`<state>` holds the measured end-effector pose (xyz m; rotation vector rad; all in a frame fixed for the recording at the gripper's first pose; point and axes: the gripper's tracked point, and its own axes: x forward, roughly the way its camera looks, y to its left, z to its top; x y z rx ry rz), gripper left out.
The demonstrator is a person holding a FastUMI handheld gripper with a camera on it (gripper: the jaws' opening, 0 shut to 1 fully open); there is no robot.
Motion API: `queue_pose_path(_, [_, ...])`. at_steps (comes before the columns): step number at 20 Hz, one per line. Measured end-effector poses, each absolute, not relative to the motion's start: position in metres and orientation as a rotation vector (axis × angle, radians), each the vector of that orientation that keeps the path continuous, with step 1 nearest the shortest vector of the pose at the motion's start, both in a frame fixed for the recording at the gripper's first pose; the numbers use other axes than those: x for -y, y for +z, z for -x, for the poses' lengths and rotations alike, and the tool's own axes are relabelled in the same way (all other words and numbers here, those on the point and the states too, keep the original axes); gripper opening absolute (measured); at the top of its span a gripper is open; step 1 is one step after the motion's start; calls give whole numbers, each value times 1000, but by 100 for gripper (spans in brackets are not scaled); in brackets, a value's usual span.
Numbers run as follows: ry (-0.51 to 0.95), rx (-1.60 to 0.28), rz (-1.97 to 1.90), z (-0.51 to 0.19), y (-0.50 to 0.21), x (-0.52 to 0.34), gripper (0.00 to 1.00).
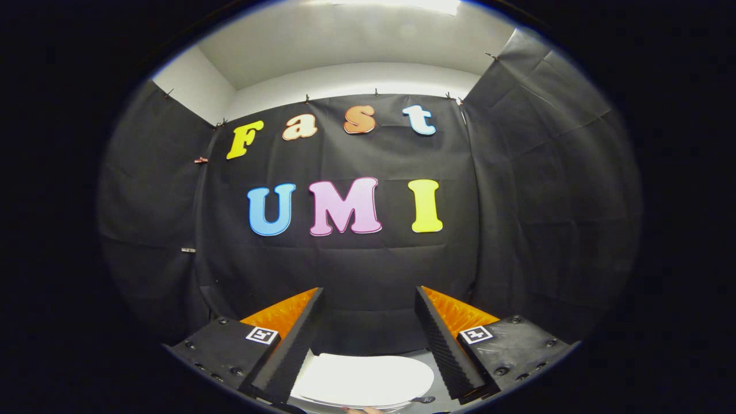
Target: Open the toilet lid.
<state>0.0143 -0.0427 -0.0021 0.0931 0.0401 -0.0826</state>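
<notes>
My gripper (368, 299) is open, its two fingers spread wide with nothing between them. Low down between the finger bases lies the white toilet lid (363, 380), flat and closed, seen from above. The fingers hang well above it and point toward the black cloth wall. A sliver of the toilet's grey-white rim (428, 398) peeks out beside the lid, near the right finger.
Black cloth walls (356, 264) enclose the booth ahead and on both sides. A white ceiling (356, 40) with a light runs overhead. A small part of a hand (363, 410) shows just below the lid.
</notes>
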Motion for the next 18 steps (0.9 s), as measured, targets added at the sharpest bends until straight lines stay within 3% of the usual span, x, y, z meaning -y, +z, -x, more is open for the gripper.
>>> queue_pose_path(11, [-297,-172,-266,-36,-102,164,99])
queue_pose_path(18, [-397,-358,-442,-44,-232,229,99])
